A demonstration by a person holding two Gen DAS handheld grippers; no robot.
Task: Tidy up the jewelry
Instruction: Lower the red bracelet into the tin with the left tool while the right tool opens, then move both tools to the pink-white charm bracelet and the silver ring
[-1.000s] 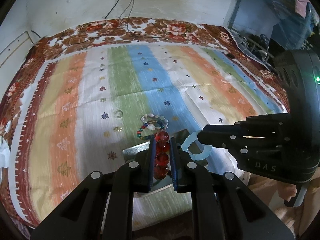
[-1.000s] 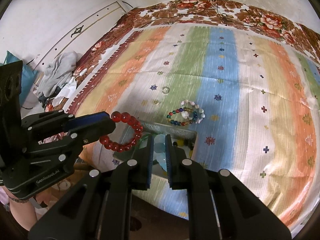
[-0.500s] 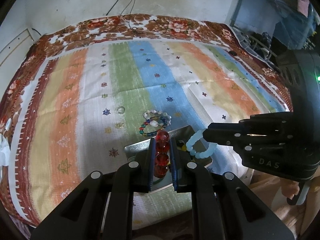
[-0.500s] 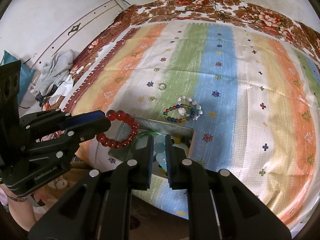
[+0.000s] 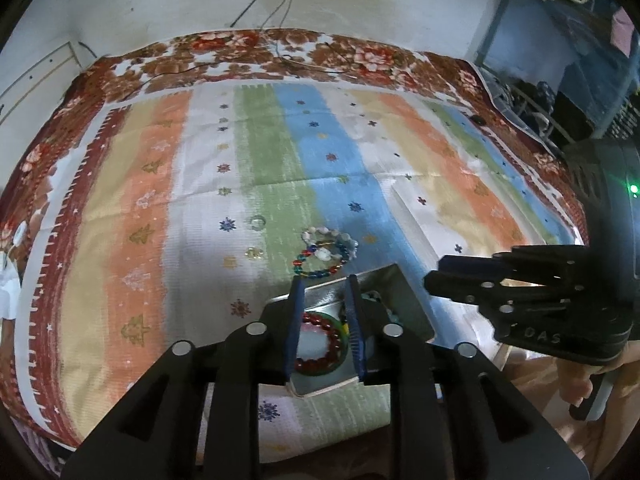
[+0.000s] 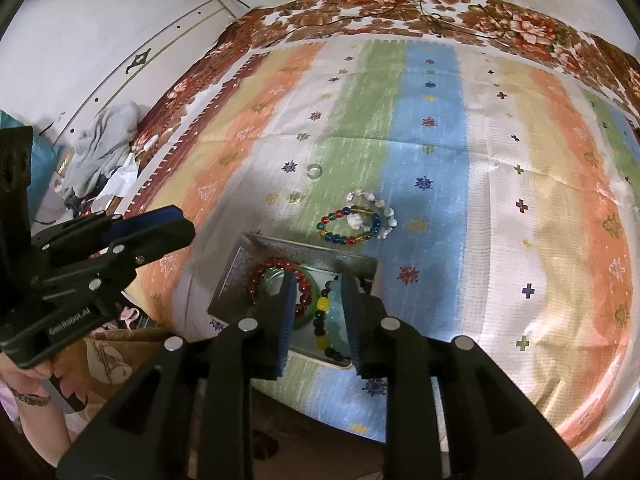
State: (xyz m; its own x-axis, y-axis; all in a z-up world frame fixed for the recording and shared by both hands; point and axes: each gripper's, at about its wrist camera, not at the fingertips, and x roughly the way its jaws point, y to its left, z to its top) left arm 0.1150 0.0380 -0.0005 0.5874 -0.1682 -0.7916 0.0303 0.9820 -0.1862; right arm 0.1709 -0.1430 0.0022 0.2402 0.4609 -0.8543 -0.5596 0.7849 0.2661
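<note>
A metal tray (image 6: 362, 266) lies near the front edge of the striped bedspread; it also shows in the left wrist view (image 5: 404, 300). In it lie a red bead bracelet (image 6: 276, 263) over a green bangle (image 6: 269, 278), a dark and yellow bead bracelet (image 6: 322, 304) and a pale blue bracelet (image 6: 335, 326). The red bracelet also shows in the left wrist view (image 5: 320, 317). My left gripper (image 5: 323, 282) is open and empty above the tray. My right gripper (image 6: 317, 278) is open and empty above the tray's right part. A multicolour bead bracelet (image 6: 347, 227) and a pale stone bracelet (image 6: 376, 208) lie just beyond the tray.
A small clear ring (image 6: 314, 170) and a small gold piece (image 6: 295, 197) lie on the bedspread farther out to the left. Clothes (image 6: 102, 148) are piled beside the bed at the left. Cables (image 5: 276, 12) run down the far wall.
Both grippers opened. The red bracelet dropped from my left gripper and the pale blue bracelet from my right gripper; both now lie in the tray.
</note>
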